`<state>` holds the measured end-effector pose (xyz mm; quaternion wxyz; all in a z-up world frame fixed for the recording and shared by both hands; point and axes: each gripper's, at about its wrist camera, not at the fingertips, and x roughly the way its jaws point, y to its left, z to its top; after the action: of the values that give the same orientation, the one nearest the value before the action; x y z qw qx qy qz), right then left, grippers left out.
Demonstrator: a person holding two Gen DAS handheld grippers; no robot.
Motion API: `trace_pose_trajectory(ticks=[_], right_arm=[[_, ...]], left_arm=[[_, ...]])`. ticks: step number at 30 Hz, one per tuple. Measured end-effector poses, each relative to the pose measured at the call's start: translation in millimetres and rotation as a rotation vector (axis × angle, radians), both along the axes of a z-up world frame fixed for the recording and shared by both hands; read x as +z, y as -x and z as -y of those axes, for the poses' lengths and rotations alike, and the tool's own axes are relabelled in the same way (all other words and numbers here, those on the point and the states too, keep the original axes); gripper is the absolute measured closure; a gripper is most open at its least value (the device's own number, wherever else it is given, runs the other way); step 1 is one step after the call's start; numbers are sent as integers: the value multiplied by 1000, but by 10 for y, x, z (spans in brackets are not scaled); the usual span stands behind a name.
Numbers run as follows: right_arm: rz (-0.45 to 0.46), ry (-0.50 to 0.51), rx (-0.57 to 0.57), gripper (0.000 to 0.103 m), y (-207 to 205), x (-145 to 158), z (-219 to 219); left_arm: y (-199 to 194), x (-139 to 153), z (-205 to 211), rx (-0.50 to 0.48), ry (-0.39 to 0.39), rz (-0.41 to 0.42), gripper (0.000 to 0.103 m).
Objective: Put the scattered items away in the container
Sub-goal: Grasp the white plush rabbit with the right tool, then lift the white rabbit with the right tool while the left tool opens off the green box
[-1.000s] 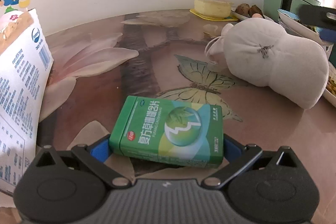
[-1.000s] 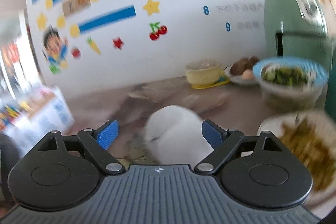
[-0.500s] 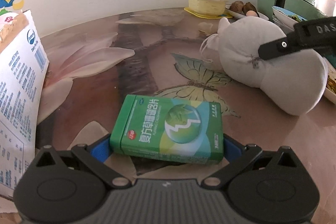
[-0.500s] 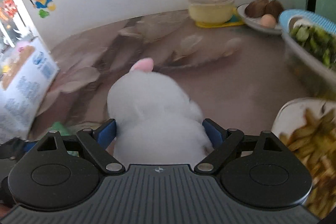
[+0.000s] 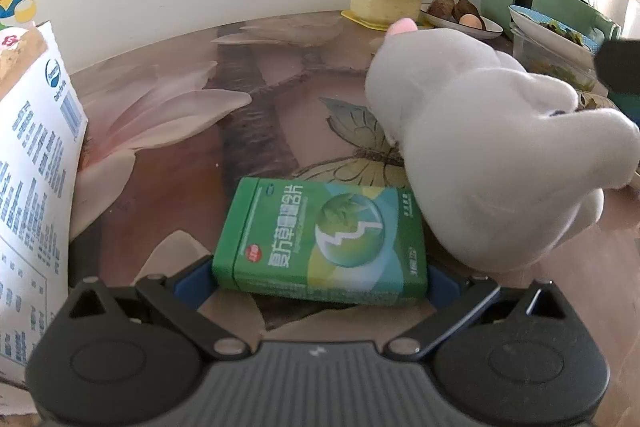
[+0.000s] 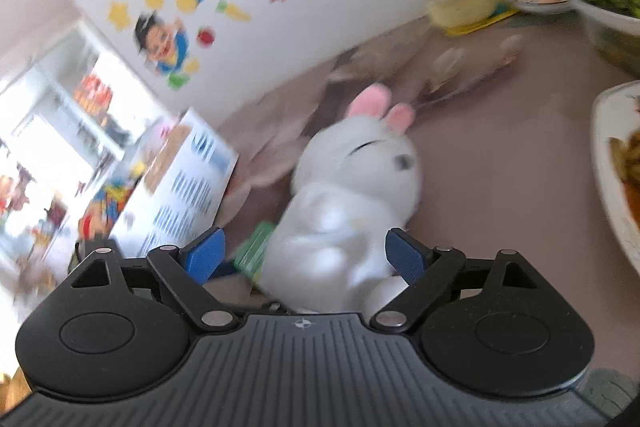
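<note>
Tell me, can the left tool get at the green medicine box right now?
Probably yes. The green box already sits between the left tool's blue fingers, flat on the table. The plush rabbit crowds its right edge but doesn't cover it.

Black ribbed grippers (image 6: 304, 259), blue fingertip pads (image 6: 406, 259)

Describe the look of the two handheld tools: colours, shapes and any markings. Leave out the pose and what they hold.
Both look alike. The left tool and right tool each have a dark grey ribbed body, flanked by two rounded black housings with a raised oval disc. Black linkage bars with silver rivets lead to blue fingers. A small white emblem sits at the centre of the body edge. No cables or sleeves show.
</note>
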<state>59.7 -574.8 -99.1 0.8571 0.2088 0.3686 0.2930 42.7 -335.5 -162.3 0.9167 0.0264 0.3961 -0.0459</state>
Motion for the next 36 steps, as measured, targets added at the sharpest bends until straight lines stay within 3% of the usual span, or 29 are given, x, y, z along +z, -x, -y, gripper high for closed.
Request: trace_pose_trajectory(ticks=[2, 4, 7, 12, 20, 26, 36], right_arm=[[17, 35, -87, 0, -21, 4, 76], [-27, 43, -140, 0, -115, -74, 137], [-113, -57, -171, 0, -253, -273, 195], [-203, -251, -143, 0, -412, -556, 94], [-279, -370, -104, 0, -594, -751, -135], [-305, -361, -122, 0, -595, -709, -178], [-179, -188, -16, 0, -542, -633, -462]], left_arm=[[6, 4, -3, 0, 0, -1, 0], [17, 5, -4, 3, -1, -1, 0], [29, 4, -4, 4, -1, 1, 0], [31, 4, 2, 8, -4, 0, 0], [29, 3, -8, 7, -7, 1, 0], [35, 3, -13, 4, -5, 4, 0], [41, 6, -14, -6, -12, 8, 0]])
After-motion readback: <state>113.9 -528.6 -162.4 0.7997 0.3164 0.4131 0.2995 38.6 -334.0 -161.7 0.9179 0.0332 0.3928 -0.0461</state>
